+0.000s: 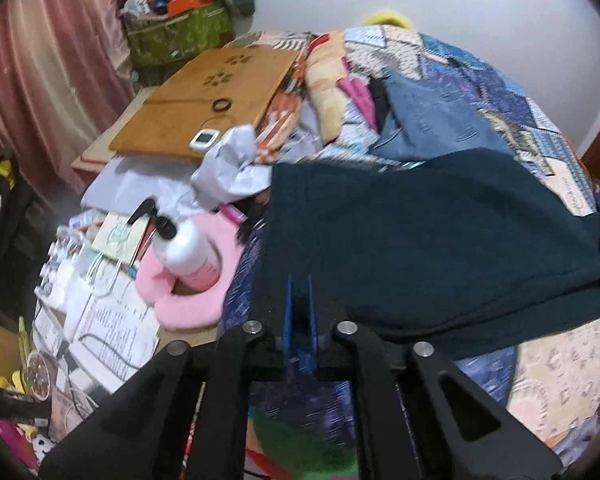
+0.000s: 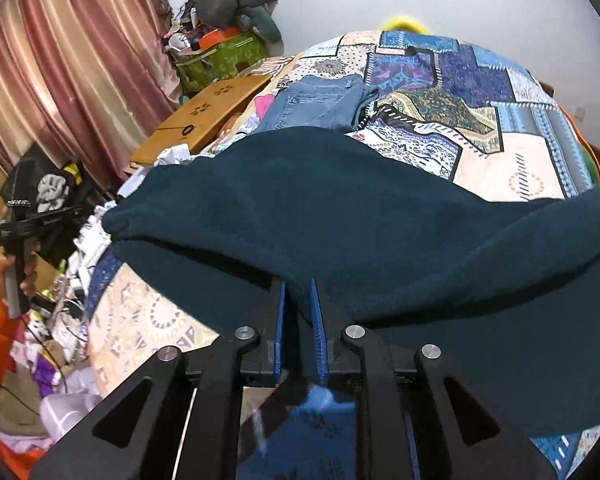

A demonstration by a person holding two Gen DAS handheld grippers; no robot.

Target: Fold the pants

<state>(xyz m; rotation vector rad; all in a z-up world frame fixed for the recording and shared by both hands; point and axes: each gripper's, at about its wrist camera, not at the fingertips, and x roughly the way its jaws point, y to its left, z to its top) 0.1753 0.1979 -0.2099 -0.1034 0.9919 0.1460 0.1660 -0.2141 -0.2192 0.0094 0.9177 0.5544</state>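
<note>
Teal fleece pants [image 2: 360, 216] lie crosswise on patchwork bed [image 2: 500, 152]; left tool [image 1: 299, 280] and right tool [image 2: 298, 284] each pinch the near edge.

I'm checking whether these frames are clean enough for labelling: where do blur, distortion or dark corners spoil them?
Left wrist view: fisheye bends the bed into a dome, corners are black, and the clutter around the white bottle is smeared. Right wrist view: same bulge and vignette; the dark teal pants show little texture, and cloth below the hand-held gripper blurs.
</note>
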